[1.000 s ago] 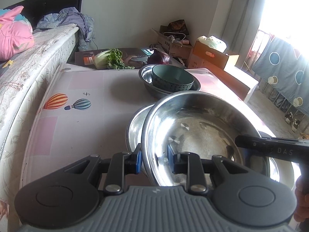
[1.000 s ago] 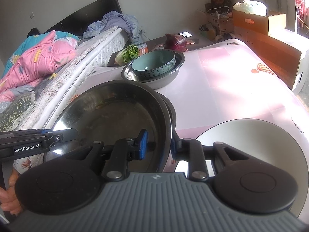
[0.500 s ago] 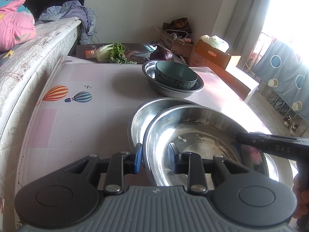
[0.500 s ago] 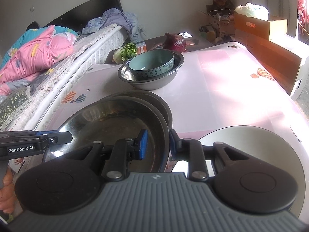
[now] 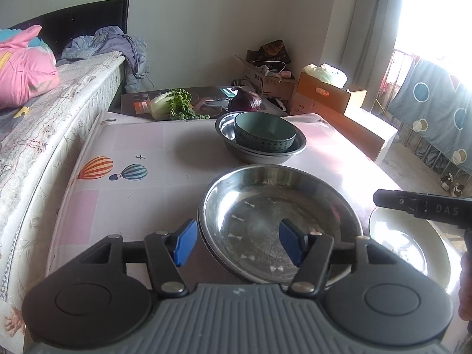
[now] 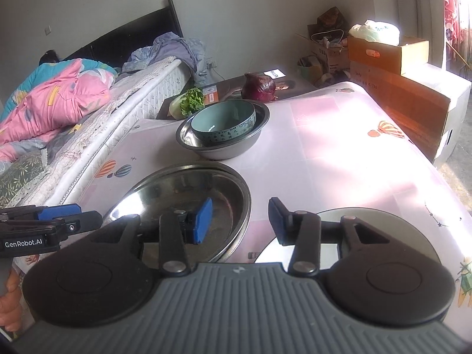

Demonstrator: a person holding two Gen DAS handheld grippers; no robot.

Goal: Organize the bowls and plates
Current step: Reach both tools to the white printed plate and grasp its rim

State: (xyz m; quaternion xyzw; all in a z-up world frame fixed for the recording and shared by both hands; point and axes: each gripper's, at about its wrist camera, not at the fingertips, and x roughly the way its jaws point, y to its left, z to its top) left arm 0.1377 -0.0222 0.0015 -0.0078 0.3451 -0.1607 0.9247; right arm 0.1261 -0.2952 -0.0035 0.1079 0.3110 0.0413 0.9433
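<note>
Pink balloon-print cloth covers the table (image 5: pixel 124 194) beside a bed (image 6: pixel 88 112). At its near edge a steel plate (image 5: pixel 274 215) sits nested on another steel plate, and both grippers flank it with nothing held: the left gripper (image 5: pixel 237 243) is spread wide across its near rim, the right gripper (image 6: pixel 240 221) is spread over its right edge. Just right of this stack lies a white plate (image 5: pixel 410 244). Beyond the stack, a teal bowl (image 6: pixel 223 121) rests inside a steel basin (image 6: pixel 250 144).

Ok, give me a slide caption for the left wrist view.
Open left gripper over stacked steel plates, beside white plate.
</note>
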